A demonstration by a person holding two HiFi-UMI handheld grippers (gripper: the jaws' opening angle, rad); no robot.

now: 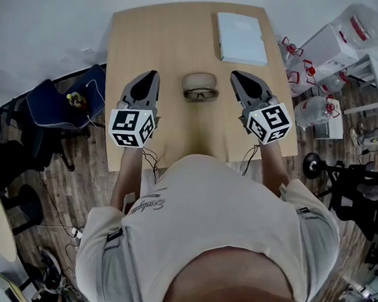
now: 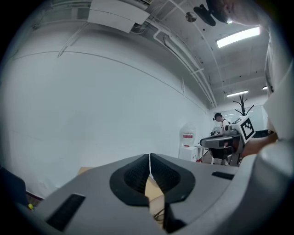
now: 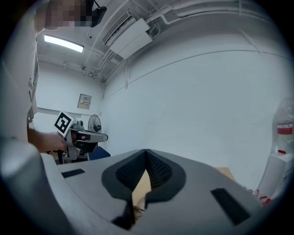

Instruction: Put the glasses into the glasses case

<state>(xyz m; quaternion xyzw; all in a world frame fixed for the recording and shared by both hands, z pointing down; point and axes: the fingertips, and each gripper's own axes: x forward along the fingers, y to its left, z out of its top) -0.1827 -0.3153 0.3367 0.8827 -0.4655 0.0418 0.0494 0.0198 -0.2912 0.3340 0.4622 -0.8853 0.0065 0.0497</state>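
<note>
A pair of dark-framed glasses (image 1: 201, 94) lies on the wooden table (image 1: 165, 41), just in front of a tan oval glasses case (image 1: 199, 81). My left gripper (image 1: 150, 77) hovers to the left of them, its jaws shut with nothing between them. To the right of the glasses, my right gripper (image 1: 238, 76) is also shut and empty. Both gripper views point upward at the white wall, so the glasses and case are hidden there. In the left gripper view the closed left gripper (image 2: 149, 158) meets at the tips; the right gripper (image 3: 146, 153) does the same in its view.
A white flat box (image 1: 241, 37) lies at the table's far right. Water jugs (image 1: 316, 111) and clear bins (image 1: 355, 30) stand right of the table. A blue chair (image 1: 56, 104) is at the left. A person stands in the background (image 2: 220, 121).
</note>
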